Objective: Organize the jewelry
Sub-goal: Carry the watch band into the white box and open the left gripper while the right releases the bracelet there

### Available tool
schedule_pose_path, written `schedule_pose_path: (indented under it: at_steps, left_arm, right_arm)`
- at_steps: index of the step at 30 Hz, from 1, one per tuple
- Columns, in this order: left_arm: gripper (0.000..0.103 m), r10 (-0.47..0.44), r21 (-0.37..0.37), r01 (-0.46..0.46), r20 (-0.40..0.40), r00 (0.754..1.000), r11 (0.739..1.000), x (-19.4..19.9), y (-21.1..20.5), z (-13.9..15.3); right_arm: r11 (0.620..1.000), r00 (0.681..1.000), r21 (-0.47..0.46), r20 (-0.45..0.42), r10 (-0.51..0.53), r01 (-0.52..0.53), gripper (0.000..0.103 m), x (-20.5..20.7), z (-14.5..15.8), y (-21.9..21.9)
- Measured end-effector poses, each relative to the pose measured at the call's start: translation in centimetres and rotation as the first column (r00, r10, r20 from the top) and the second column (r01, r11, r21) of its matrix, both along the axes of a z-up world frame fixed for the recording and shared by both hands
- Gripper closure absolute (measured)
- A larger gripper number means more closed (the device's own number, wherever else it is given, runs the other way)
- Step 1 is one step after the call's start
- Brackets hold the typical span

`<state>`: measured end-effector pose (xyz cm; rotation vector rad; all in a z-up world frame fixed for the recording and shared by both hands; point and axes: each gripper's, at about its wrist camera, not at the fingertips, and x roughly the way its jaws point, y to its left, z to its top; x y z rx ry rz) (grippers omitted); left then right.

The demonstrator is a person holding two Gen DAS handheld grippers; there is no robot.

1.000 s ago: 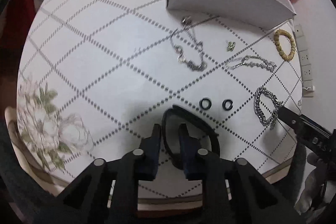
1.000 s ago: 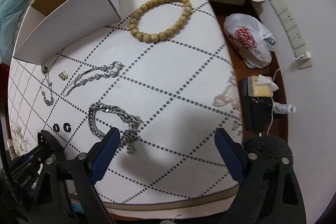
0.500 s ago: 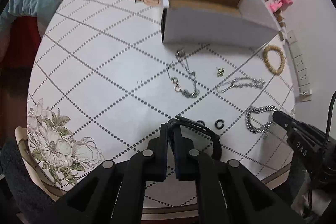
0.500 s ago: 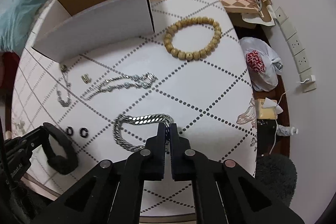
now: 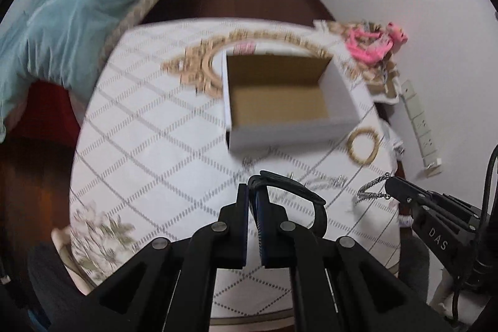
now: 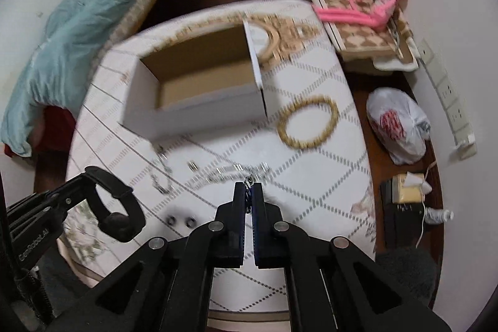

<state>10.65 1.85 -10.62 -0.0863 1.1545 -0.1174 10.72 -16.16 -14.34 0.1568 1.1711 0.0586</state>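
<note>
My left gripper (image 5: 254, 192) is shut on a black band bracelet (image 5: 298, 192) and holds it above the table; it also shows in the right wrist view (image 6: 119, 207). My right gripper (image 6: 248, 189) is shut on a silver chain bracelet (image 5: 372, 192), which hangs from its tip. An open white cardboard box (image 5: 280, 95) with a brown inside stands on the table ahead. On the table lie a wooden bead bracelet (image 6: 308, 122), a thin silver chain (image 6: 236, 170), a small necklace (image 6: 162, 173), a small charm (image 6: 193, 165) and two black rings (image 6: 180, 221).
The round table (image 5: 140, 145) has a white diamond-pattern cloth. A bed with a teal blanket (image 5: 62, 21) is at the left. A pink toy on a checked bag (image 6: 367, 21), a plastic bag (image 6: 398, 123) and a power strip (image 6: 448, 95) are at the right.
Both grippers have risen from the table with their bracelets. The left one closed on the black band and the right one on the silver chain; both views now look down on the box.
</note>
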Motion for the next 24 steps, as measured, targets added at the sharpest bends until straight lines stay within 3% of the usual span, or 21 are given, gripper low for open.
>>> schedule_pose_path:
  at_steps: [6,11,16,24]
  left_arm:
    - [0.101,-0.005,-0.007,0.005,0.069,0.998,1.0,3.2,-0.3,2.9]
    - [0.101,-0.01,-0.017,0.011,0.075,0.997,1.0,6.3,-0.4,3.0]
    - [0.101,-0.014,-0.054,0.015,0.01,1.0,0.998,10.0,-0.1,1.3]
    - [0.101,-0.023,-0.07,0.016,-0.097,0.995,0.997,15.0,0.2,-2.4]
  right_arm:
    - [0.999,0.995,0.018,0.098,0.037,-0.039,0.099,3.0,4.7,0.6]
    - [0.998,0.988,0.0,0.142,0.063,-0.064,0.099,6.9,6.7,1.3]
    - [0.997,0.992,0.004,0.106,0.075,-0.076,0.099,11.2,5.9,1.6]
    - [0.996,0.997,0.051,-0.022,0.076,-0.075,0.1,16.5,1.7,1.6]
